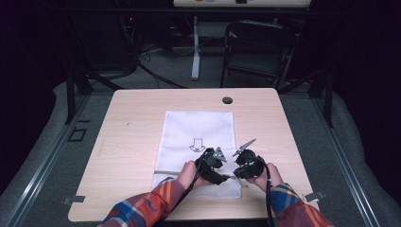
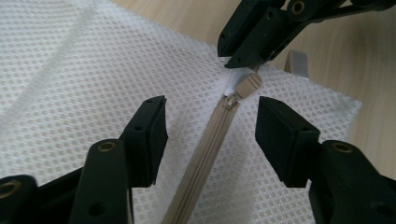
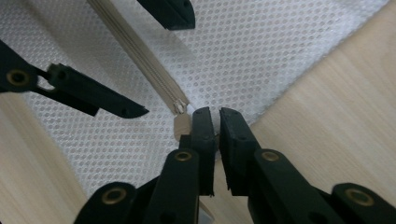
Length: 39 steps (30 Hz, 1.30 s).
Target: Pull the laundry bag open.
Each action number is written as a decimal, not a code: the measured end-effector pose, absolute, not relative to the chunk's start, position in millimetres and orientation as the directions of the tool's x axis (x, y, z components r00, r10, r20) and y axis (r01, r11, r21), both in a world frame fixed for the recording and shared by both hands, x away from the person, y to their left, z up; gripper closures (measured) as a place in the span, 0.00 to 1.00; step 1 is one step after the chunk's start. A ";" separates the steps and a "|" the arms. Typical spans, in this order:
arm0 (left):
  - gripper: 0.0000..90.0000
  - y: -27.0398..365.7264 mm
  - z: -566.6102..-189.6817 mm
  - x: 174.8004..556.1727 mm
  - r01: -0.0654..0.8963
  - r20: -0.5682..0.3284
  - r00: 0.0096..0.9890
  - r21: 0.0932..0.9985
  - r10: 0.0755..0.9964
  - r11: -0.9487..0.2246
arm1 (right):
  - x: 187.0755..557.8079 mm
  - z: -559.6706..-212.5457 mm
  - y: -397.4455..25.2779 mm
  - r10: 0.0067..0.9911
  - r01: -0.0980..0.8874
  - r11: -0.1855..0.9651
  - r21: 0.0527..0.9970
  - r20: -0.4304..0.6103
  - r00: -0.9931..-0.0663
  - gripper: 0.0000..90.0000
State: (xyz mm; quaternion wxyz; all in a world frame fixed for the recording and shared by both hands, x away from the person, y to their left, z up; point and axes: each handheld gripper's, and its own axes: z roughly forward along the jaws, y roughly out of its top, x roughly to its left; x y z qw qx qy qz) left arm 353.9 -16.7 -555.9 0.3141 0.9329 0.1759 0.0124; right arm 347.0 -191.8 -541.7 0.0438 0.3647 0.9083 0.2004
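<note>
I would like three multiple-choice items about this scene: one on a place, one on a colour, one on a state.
1. Where on the table does the mesh bag lie?
A. middle
B. far left corner
C. off the edge

2. What colour is the zipper?
A. red
B. beige
C. black

3. How do the jaws of the left gripper stand?
A. shut on the zipper
B. shut on the table edge
C. open, one on each side of the zipper

Answers: 1 A, the high view shows it centred. 2 B, the tape and pull are beige. 3 C, a wide gap lies between them.
</note>
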 end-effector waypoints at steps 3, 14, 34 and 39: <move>0.51 -17.6 -561.6 353.7 0.323 -0.094 0.939 0.575 0.331 -0.751 | 346.5 -543.3 -189.8 0.671 0.641 0.665 0.384 0.071 -0.738 0.99; 0.48 -8.0 -555.4 351.7 0.322 -0.094 0.940 0.571 0.329 -0.755 | 345.1 -547.7 -182.8 0.669 0.652 0.635 0.413 0.127 -0.732 1.00; 0.79 -16.3 -566.1 351.7 0.241 -0.027 0.959 0.605 0.283 -0.758 | 349.2 -551.4 -181.8 0.677 0.652 0.642 0.403 0.102 -0.729 1.00; 0.79 -17.6 -565.4 350.8 0.226 -0.016 0.961 0.619 0.276 -0.752 | 349.4 -551.6 -182.7 0.680 0.655 0.638 0.404 0.103 -0.726 1.00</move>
